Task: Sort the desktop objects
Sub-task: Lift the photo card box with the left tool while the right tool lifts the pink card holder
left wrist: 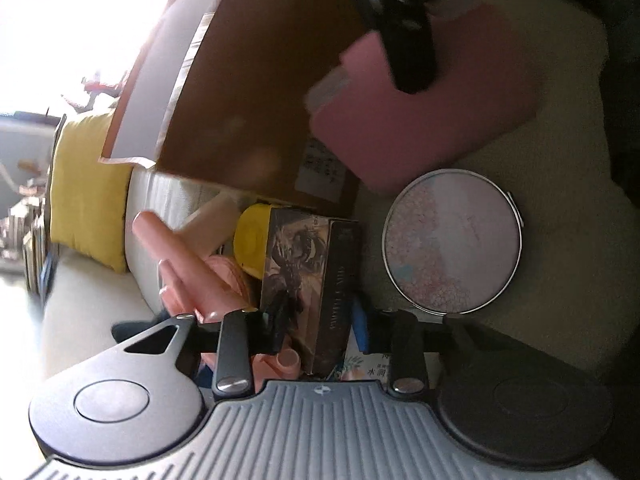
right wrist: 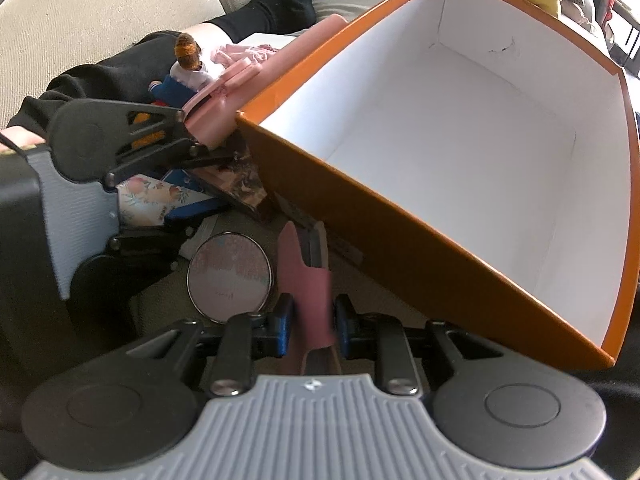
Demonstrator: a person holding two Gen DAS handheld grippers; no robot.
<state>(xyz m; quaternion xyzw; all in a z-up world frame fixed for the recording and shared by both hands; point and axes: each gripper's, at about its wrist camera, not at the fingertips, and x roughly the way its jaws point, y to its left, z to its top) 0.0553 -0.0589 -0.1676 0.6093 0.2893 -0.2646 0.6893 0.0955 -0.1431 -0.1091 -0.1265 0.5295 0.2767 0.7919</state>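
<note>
My left gripper [left wrist: 318, 330] is closed around a dark box with printed artwork [left wrist: 308, 276], its pads against the box's two sides; the box stands among clutter beside the orange carton. My right gripper [right wrist: 312, 328] is shut on a pink wallet-like case [right wrist: 306, 292], held just outside the near wall of the orange carton [right wrist: 360, 216]. The left wrist view shows that pink case [left wrist: 420, 120] with one black finger [left wrist: 408, 40] of the right gripper across it. A round patterned mirror [left wrist: 452, 240] [right wrist: 230, 276] lies flat on the beige cushion between both grippers.
The carton's white inside [right wrist: 460, 140] holds nothing. Left of it are a pink folded umbrella [left wrist: 180, 264], a yellow object [left wrist: 252, 240], a small doll [right wrist: 188, 64] and a floral pack [right wrist: 152, 196]. A yellow cushion [left wrist: 88, 192] and a person's black-socked leg [right wrist: 280, 4] rest on the sofa.
</note>
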